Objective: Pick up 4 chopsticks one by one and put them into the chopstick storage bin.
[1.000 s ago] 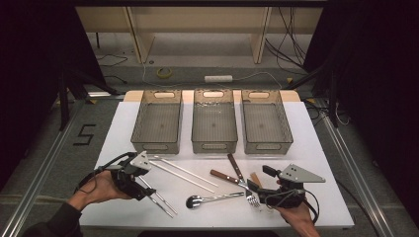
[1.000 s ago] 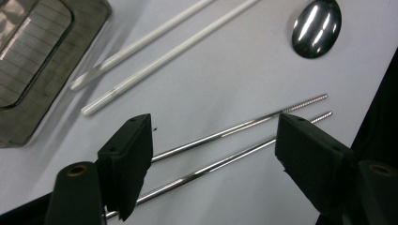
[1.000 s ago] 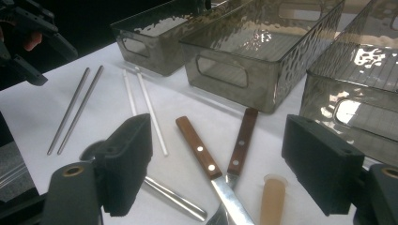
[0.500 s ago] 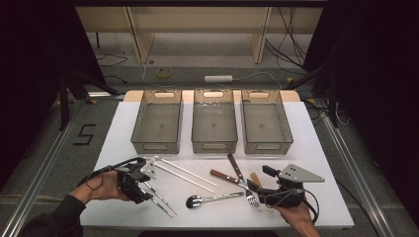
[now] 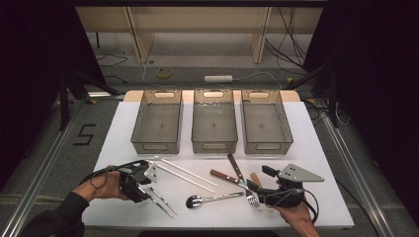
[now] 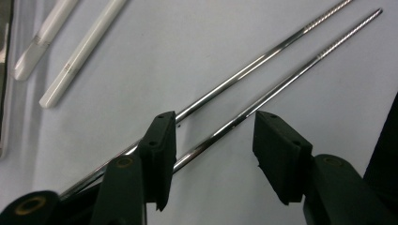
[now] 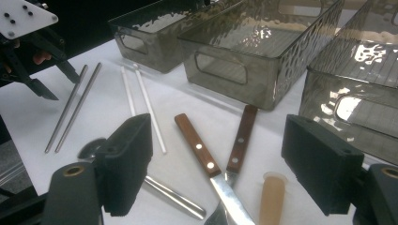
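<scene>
Two metal chopsticks (image 6: 263, 61) lie side by side on the white table (image 5: 316, 148), near its front left (image 5: 160, 202). My left gripper (image 6: 216, 124) points down at their near ends. Its jaws have just been closing and stand half open: one chopstick runs between the pads, the other along the left pad's edge. In the high view, a hand holds the left gripper (image 5: 146, 192) low over the chopsticks. My right gripper (image 7: 223, 159) rests wide open at the front right (image 5: 262, 190), above two wooden-handled knives (image 7: 195, 143).
Three clear bins (image 5: 157, 147) (image 5: 214, 147) (image 5: 269, 147) stand in a row at the back. Two white chopsticks (image 5: 185, 174), a spoon (image 5: 212, 199), a fork (image 5: 252, 199) and a beige handle (image 7: 272, 197) lie between the grippers.
My left gripper has tipped down onto the metal chopsticks and its jaws have narrowed around them. The right gripper has stayed put.
</scene>
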Motion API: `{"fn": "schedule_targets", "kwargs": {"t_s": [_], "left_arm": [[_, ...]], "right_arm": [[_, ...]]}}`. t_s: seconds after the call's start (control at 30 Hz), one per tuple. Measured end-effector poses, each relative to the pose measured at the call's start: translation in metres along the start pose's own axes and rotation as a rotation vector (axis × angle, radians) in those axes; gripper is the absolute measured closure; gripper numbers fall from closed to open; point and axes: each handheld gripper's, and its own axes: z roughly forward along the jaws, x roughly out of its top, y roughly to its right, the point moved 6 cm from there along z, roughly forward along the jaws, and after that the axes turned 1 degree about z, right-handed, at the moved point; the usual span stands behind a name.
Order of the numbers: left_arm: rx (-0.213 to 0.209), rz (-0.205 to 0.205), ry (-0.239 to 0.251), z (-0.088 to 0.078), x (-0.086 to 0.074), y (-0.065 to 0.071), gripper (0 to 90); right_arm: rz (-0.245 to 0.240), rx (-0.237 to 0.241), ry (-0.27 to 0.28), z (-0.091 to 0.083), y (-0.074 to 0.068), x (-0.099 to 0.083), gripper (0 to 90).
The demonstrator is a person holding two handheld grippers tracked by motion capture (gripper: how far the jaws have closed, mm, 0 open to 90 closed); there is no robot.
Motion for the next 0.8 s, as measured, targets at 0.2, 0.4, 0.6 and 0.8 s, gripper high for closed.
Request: {"fn": "schedule_targets", "kwargs": {"t_s": [0.2,0.4,0.6,0.8], "left_arm": [[-0.005,0.039,-0.034,0.003,0.0,-0.002,55.3],[-0.024,0.068,-0.038,0.006,-0.001,-0.001,58.3],[-0.034,0.115,-0.055,0.01,-0.003,-0.001,60.8],[-0.042,0.153,-0.073,0.015,-0.004,0.001,64.1]], "right_arm": [[-0.001,0.0,0.001,0.0,0.0,0.0,26.1],[0.001,0.0,-0.001,0.0,0.0,0.0,26.1],[0.001,0.002,-0.004,0.0,0.0,0.0,26.1],[0.006,0.003,-0.005,0.0,0.0,0.0,26.2]]}}
